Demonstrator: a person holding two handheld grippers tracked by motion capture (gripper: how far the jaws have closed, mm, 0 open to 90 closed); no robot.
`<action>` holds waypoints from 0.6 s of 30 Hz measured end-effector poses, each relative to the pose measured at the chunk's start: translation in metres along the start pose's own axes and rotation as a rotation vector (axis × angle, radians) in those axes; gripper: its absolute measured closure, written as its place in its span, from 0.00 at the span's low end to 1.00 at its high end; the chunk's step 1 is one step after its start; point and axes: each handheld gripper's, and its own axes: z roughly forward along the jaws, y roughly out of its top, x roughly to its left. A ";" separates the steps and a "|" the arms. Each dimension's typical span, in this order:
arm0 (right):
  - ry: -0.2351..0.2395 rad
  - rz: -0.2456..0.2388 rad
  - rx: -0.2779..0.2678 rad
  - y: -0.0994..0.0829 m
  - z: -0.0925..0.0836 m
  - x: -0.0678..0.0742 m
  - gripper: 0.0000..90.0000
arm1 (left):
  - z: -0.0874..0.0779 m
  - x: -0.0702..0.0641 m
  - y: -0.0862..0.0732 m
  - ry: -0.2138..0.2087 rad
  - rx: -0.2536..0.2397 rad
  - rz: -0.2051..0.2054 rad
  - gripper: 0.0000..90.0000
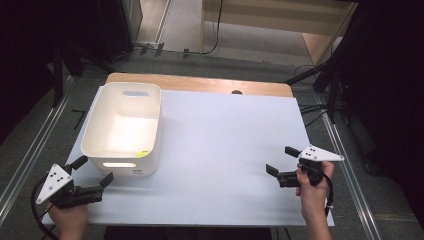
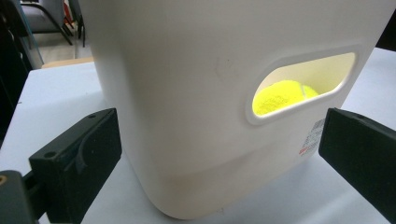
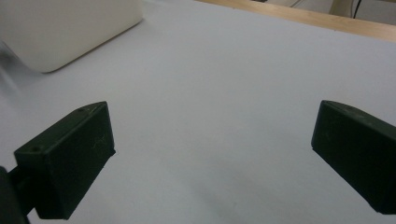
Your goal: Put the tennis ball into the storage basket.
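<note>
White sheeting is covering the counter (image 1: 220,150), and a person is sitting at its near edge with a two-jaw gripper in each hand. At near left, the left gripper (image 1: 95,172) is hovering just short of the near wall of a cream plastic bin (image 1: 95,120), jaws spread wide and holding nothing; in the left gripper view they are framing that wall on either side without touching it. Through the oval handle slot (image 2: 303,86) cut in that wall, a yellow-green tennis ball (image 2: 280,95) is showing, resting on the bin's floor against the near wall. From the high view only a sliver of it (image 1: 142,154) is peeking over the near rim, toward the right corner. The wide stance and the low, level aim suggest the gripper is lining up on the bin itself, perhaps to take its wall or slot, though that is a judgement.

At near right, the right gripper (image 1: 282,162) is also standing open and empty, well apart from the bin, pointing left across bare sheeting. It appears to be waiting out of the way, leaving the left side free.

Farther off, a strip of bare wood (image 1: 200,82) is running along the far edge of the counter, with floor and cables beyond.
</note>
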 end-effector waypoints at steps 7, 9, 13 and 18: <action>-0.026 0.024 -0.023 -0.013 -0.014 -0.009 0.00 | 0.000 0.000 0.000 0.002 0.005 0.006 0.00; -0.035 0.037 -0.032 -0.016 -0.018 -0.011 0.00 | 0.000 0.000 0.000 0.001 0.003 0.006 0.00; -0.051 0.056 -0.050 -0.023 -0.027 -0.015 0.00 | 0.000 0.000 0.000 0.002 0.006 0.009 0.00; -0.067 0.067 -0.073 -0.031 -0.037 -0.020 0.00 | 0.000 0.000 0.000 0.001 0.008 0.010 0.00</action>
